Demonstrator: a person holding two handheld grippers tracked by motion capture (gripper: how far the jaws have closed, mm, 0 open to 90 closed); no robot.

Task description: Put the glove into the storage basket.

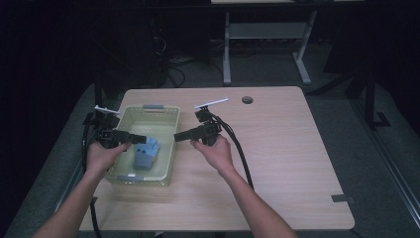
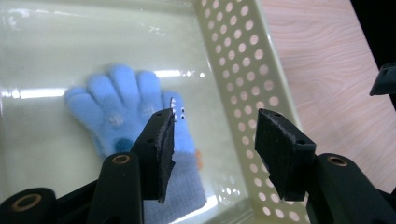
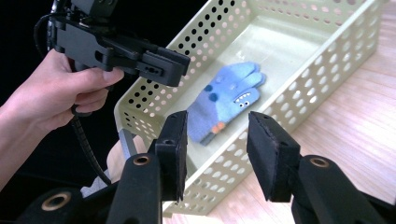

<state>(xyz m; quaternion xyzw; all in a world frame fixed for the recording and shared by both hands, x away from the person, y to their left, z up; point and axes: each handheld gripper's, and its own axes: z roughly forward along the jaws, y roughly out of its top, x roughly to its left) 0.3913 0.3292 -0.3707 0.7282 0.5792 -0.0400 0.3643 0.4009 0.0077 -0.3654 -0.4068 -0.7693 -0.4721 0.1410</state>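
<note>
Glove (image 1: 146, 154), one, blue, lies in one basket (image 1: 170, 130); left tool (image 1: 140, 139) and right tool (image 1: 180, 136) spread, empty.

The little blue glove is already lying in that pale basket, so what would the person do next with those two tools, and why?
Probably draw the left hand-held gripper back out over the rim of the pale green perforated plastic basket. The blue knitted glove lies flat on the basket floor, free of both grippers, and the left jaws stand open with nothing between them. The right hand-held gripper, open too, hangs just outside the basket.
</note>
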